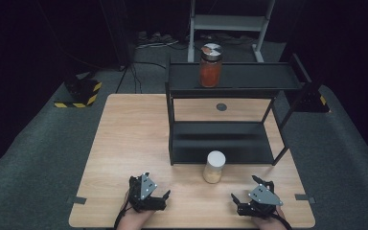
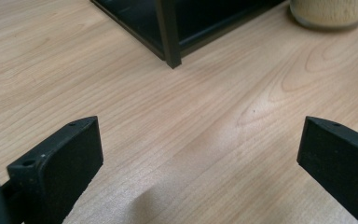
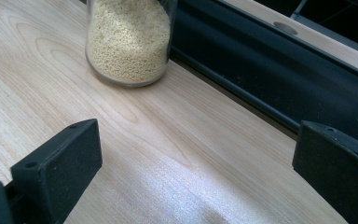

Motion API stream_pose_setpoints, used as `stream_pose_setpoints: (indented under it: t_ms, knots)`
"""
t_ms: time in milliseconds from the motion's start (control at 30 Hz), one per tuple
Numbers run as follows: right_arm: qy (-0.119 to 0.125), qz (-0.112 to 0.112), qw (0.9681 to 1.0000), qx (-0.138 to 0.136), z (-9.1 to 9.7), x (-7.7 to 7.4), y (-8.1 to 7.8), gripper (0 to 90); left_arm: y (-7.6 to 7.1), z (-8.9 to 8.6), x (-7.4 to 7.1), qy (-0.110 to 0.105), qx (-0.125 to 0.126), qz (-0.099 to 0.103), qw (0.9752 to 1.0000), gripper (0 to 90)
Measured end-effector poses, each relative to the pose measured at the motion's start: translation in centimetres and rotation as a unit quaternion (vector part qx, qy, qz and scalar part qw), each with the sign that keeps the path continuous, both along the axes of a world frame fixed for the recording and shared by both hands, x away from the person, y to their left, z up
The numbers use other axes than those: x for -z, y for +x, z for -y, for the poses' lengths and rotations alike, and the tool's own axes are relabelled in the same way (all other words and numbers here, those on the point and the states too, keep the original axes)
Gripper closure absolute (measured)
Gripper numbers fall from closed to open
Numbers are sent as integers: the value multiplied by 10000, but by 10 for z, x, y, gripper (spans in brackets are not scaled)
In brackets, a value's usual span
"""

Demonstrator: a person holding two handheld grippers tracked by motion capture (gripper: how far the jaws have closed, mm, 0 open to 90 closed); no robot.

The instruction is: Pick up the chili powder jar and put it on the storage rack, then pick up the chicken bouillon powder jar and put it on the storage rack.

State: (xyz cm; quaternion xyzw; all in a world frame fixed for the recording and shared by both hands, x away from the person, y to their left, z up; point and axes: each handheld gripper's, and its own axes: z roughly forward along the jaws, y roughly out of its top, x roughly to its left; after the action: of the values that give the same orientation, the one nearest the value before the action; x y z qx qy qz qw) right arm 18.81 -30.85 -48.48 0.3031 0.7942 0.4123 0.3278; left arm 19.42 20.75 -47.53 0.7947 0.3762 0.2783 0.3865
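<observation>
A glass jar of pale grains (image 1: 214,166) with a white lid stands on the wooden table (image 1: 129,143), just in front of the black two-tier shelf (image 1: 220,143). A second jar with red contents (image 1: 210,67) stands on the shelf's top tier. My left gripper (image 1: 151,188) rests near the table's front edge, left of the grain jar, open and empty. My right gripper (image 1: 245,188) rests to the jar's right, also open and empty. In the left gripper view, the left gripper (image 2: 200,140) faces the shelf's corner post (image 2: 168,32) and the jar's base (image 2: 331,11). In the right gripper view, the right gripper (image 3: 196,144) faces the grain jar (image 3: 128,42) and the lower tier (image 3: 270,79).
A round cable hole (image 1: 221,107) sits in the table behind the shelf. Tape marks (image 1: 79,200) lie at the front corners. On the floor are a yellow-and-black striped block (image 1: 79,93) at the left and a grey metal frame (image 1: 230,21) at the back.
</observation>
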Motion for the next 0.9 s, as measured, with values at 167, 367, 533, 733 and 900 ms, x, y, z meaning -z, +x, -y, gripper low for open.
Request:
stream_pose_setpoints:
  t_ms: [167,367,533,733,900]
  knots:
    - [7,31,10000,5,0,1,-1,4,-5,9,1,317,87,151,9993,11]
    - [-109,67,9999,-96,-2,1,-2,4,-10,15,2,597,282,320,9973,10]
    - [-18,63,10000,-29,-1,1,-3,4,-9,11,2,476,233,281,9982,11]
    - [171,40,9998,10,5,2,-4,4,-9,2,4,269,359,315,9985,11]
    - [161,125,9998,-15,7,-1,-7,4,-8,4,3,300,314,278,9987,11]
